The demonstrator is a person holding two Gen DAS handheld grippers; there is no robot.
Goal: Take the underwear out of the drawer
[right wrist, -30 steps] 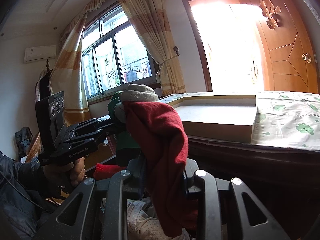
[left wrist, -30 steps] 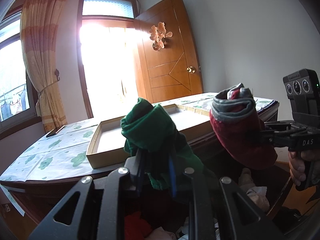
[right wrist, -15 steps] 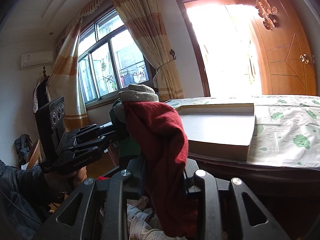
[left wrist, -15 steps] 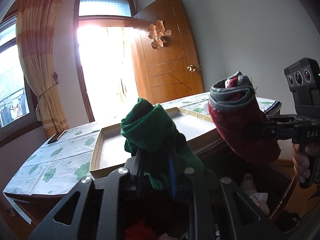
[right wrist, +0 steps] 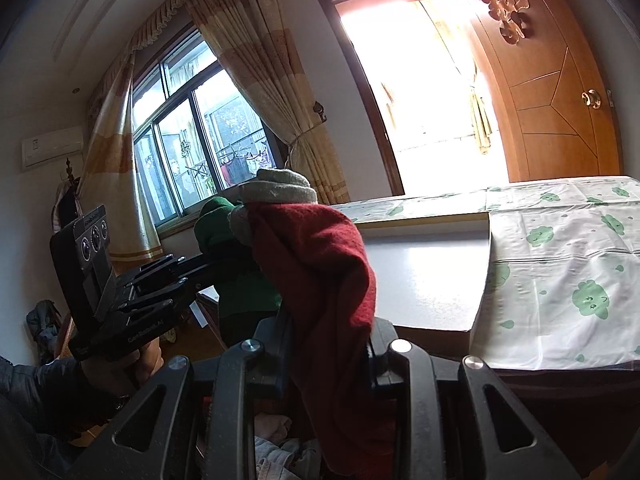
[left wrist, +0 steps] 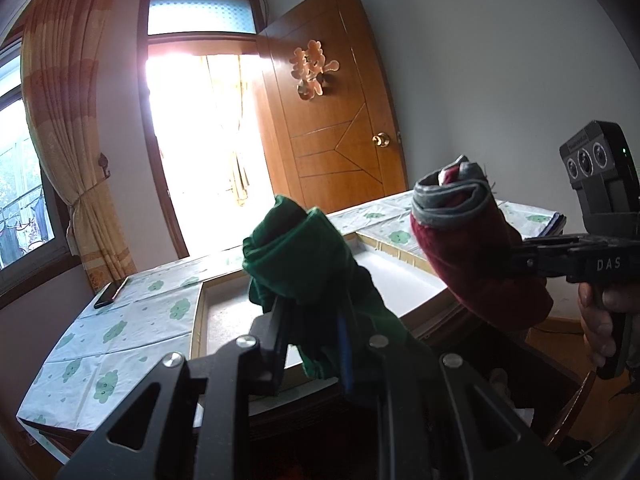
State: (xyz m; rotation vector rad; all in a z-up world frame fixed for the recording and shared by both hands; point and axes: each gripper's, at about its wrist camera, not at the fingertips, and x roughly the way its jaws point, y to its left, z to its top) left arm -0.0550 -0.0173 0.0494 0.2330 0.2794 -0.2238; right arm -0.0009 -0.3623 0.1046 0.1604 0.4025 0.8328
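Left wrist view: the left gripper (left wrist: 312, 320) is clamped tight on a bunched dark green cloth underwear (left wrist: 304, 256), which rises above its fingers. To its right, the right gripper (left wrist: 524, 258) pinches a dark red underwear with a grey waistband (left wrist: 476, 256). Beyond both lies a shallow cardboard box lid (left wrist: 198, 312) on a green-patterned tablecloth (left wrist: 120, 332).

Right wrist view: the right gripper (right wrist: 328, 332) is closed on the red underwear (right wrist: 320, 264) draped over its fingers; to its left, the left gripper (right wrist: 208, 268) holds the green underwear (right wrist: 218, 224).
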